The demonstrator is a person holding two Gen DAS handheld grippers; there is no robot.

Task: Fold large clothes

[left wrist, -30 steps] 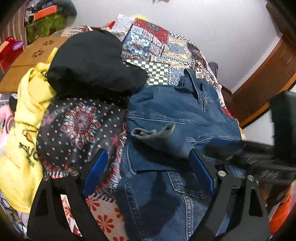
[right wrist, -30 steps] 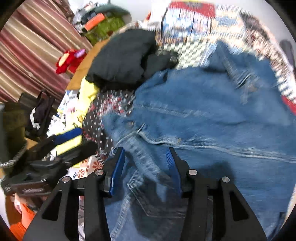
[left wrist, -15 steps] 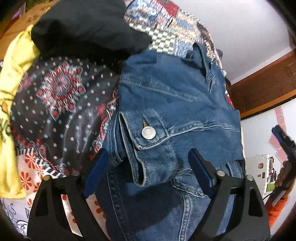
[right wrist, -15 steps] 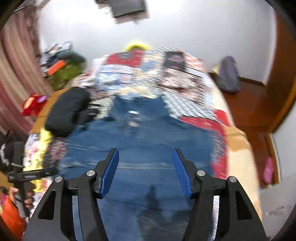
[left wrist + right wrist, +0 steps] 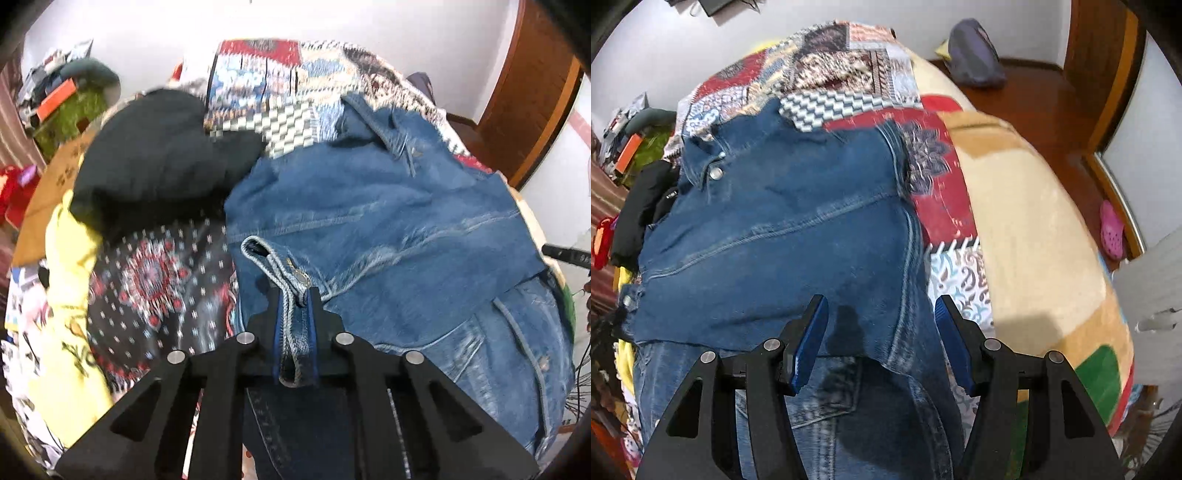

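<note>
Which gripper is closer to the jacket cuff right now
Left. The left gripper is clamped on the cuff; the right gripper hangs open over the jacket's other side.

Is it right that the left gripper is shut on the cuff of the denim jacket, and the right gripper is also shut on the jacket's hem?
Not quite. The left gripper is shut on the cuff of the denim jacket, but the right gripper is open: in the right wrist view its jaws stand apart above the hem.
</note>
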